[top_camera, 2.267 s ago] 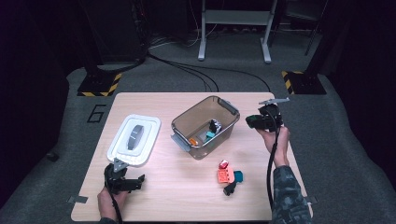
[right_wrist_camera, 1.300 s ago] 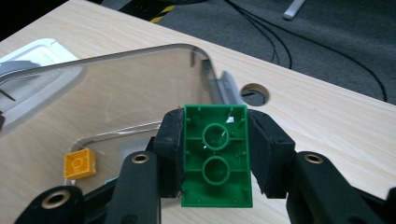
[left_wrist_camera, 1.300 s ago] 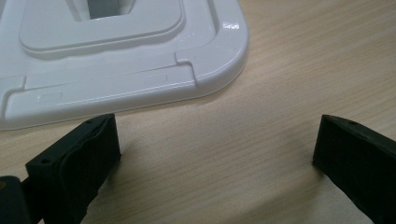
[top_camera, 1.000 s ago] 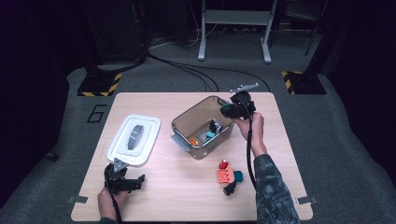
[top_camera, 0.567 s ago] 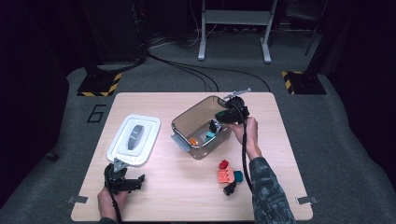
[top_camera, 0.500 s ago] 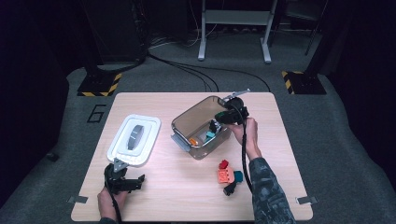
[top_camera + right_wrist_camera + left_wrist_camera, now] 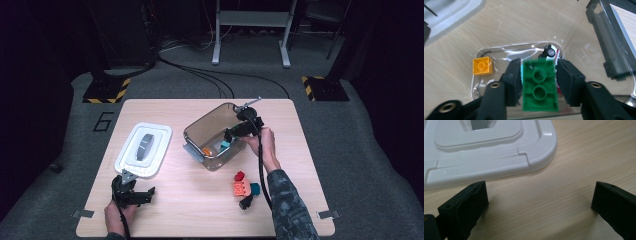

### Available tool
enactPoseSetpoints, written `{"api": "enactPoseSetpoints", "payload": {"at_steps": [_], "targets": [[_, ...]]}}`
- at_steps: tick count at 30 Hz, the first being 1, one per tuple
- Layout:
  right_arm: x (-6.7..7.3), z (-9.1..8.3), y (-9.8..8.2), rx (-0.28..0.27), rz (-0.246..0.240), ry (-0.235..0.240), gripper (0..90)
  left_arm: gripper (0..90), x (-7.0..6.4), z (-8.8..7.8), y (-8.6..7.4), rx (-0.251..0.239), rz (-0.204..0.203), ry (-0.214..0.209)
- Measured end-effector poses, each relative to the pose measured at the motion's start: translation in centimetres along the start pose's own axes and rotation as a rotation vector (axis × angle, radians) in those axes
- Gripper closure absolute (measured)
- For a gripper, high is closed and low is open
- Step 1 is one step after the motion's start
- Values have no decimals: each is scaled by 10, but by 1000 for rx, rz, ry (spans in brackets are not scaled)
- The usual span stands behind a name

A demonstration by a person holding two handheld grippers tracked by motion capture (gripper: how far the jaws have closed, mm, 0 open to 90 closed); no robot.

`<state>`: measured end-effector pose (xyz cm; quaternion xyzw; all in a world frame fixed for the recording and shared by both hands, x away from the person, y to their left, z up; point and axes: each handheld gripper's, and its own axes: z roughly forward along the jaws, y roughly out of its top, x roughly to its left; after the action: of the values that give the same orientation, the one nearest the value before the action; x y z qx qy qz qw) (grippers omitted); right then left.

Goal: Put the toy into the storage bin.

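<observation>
Opening over clear bin, right hand-held gripper releasing green brick; toy car half-hidden; left hand-held gripper open.

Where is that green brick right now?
In the right gripper view the green brick sits between the jaws of the right gripper, which have just been opening, over the inside of the clear bin, above an orange brick and a toy car.
</observation>
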<state>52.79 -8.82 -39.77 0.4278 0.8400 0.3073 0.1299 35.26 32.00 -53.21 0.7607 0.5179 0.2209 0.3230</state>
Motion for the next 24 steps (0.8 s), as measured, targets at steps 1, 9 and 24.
{"api": "enactPoseSetpoints", "payload": {"at_steps": [1, 9, 24], "targets": [[0, -1, -1, -5, 9, -6, 507, 4, 0, 0, 0, 0, 0, 0], [4, -13, -9, -60, 27, -18, 294, 5, 0, 0, 0, 0, -1, 4], [10, -60, -77, -146, 63, -44, 157, 4, 0, 0, 0, -3, -6, 4]]}}
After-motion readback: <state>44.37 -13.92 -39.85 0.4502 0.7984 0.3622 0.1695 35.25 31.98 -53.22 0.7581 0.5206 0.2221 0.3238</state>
